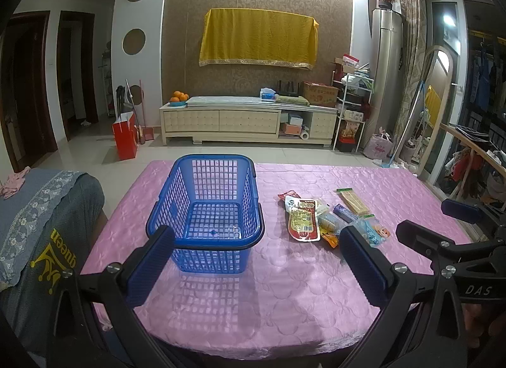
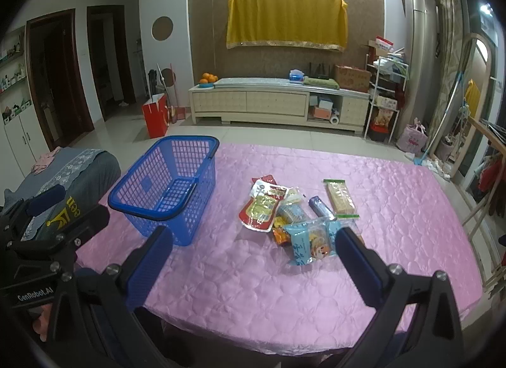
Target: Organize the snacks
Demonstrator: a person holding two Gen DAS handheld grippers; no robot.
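Note:
An empty blue plastic basket (image 1: 205, 210) (image 2: 164, 191) stands on the pink tablecloth (image 1: 268, 289) (image 2: 253, 289), left of a small pile of snack packets. The pile holds a red and yellow pouch (image 1: 302, 219) (image 2: 262, 208), a light blue cartoon packet (image 2: 311, 241) (image 1: 373, 230), a purple bar (image 2: 321, 206) (image 1: 344, 213) and a green-edged wafer pack (image 1: 352, 200) (image 2: 340, 199). My left gripper (image 1: 257, 265) hovers open just before the basket. My right gripper (image 2: 253, 265) is open too, near the table's front, close to the blue packet. Neither holds anything.
A grey cloth-covered seat (image 1: 41, 216) (image 2: 79, 168) sits at the table's left. Beyond the table are tiled floor, a cream TV cabinet (image 1: 249, 121) and a red bag (image 1: 125, 140). A wooden rail and clothes rack (image 1: 474, 159) stand on the right.

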